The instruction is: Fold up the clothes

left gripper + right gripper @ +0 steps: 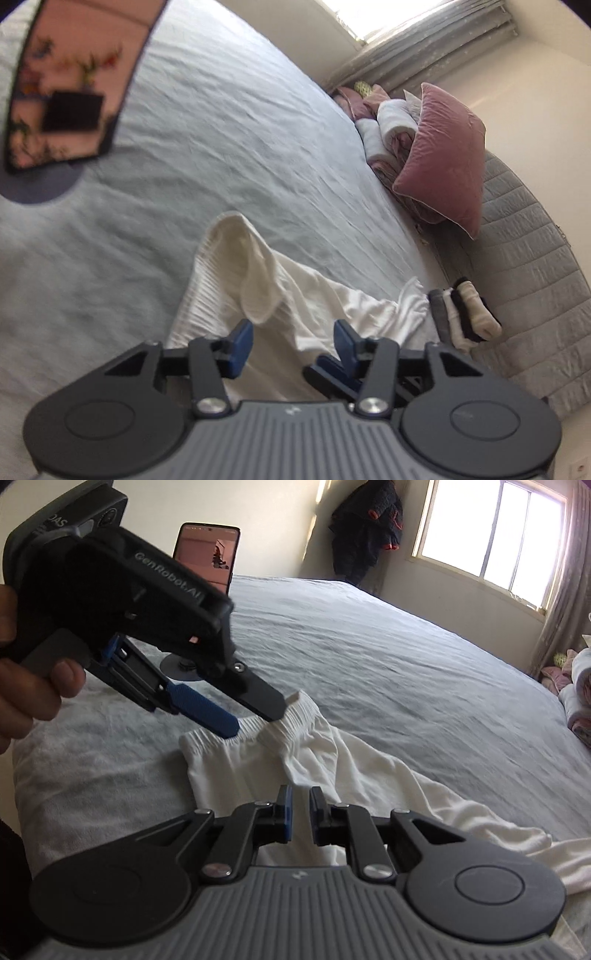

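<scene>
The white trousers (314, 760) are lying on the grey bedsheet (406, 657) near the bed's edge closest to you, elastic waistband bunched up and the legs trailing away toward the right of the right wrist view. In the left wrist view the same white garment (295, 295) is lying rumpled, with one ribbed fold standing up just ahead of your left gripper (293, 343). That gripper's jaws are standing spread, with cloth lying beneath the gap and neither blue pad pressing on it. From the right wrist camera you are seeing the left gripper's tips hovering at the waistband, one on either side of a raised pleat. Your left hand (26, 686) is wrapping the handle. Your right gripper (300, 816) is sitting low over the trouser fabric, jaws parted only a little, nothing pinched between them. Beyond, a phone (208, 555) is standing upright on the bed. A stack of folded clothes (465, 314) is resting beside the grey quilted headboard (535, 295), and a pink pillow (443, 158) is leaning against it. A window (491, 542) is shining behind.
</scene>
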The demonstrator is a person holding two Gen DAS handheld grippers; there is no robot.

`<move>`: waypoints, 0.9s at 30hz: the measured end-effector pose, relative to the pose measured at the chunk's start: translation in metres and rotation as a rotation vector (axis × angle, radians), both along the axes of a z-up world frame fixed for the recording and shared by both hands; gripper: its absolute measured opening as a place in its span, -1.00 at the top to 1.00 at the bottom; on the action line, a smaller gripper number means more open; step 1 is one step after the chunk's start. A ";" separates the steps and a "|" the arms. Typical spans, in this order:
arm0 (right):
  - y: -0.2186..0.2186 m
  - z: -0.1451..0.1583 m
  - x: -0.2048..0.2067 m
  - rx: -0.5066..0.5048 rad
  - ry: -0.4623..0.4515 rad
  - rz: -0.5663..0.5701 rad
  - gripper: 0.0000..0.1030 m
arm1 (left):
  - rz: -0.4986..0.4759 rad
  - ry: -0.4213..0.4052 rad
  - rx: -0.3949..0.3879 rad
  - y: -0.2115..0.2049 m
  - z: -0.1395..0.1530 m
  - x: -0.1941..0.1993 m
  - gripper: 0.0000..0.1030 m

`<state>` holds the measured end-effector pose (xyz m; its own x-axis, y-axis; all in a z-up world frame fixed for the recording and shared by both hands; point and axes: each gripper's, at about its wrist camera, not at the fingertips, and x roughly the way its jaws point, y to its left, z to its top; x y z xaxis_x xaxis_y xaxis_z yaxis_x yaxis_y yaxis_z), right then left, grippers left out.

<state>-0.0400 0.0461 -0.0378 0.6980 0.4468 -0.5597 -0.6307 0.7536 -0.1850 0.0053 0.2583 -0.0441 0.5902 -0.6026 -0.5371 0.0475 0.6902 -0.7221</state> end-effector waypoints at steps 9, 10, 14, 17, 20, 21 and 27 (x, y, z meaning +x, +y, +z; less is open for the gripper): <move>-0.005 -0.003 -0.002 -0.016 -0.048 -0.012 0.27 | 0.199 0.066 0.026 -0.031 -0.015 -0.004 0.06; -0.006 -0.003 -0.002 -0.016 -0.055 -0.014 0.27 | 0.227 0.063 0.033 -0.034 -0.016 -0.005 0.12; -0.009 -0.006 -0.001 -0.025 -0.071 -0.027 0.27 | 0.341 0.047 0.070 -0.039 -0.015 -0.011 0.87; -0.012 -0.008 0.000 -0.030 -0.071 -0.032 0.27 | 0.383 -0.001 0.076 -0.037 -0.007 -0.020 0.89; -0.013 -0.011 -0.001 -0.032 -0.071 -0.031 0.27 | 0.399 -0.053 0.080 -0.032 0.005 -0.028 0.89; -0.013 -0.011 -0.002 -0.038 -0.077 -0.028 0.27 | 0.400 -0.058 0.081 -0.030 0.007 -0.031 0.89; -0.009 -0.023 -0.014 -0.169 -0.201 -0.016 0.28 | 0.416 -0.048 0.108 -0.017 0.010 -0.044 0.88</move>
<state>-0.0536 0.0367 -0.0609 0.8088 0.3465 -0.4752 -0.5569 0.7109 -0.4295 -0.0386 0.2413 -0.0345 0.7969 -0.2497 -0.5501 -0.2190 0.7292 -0.6483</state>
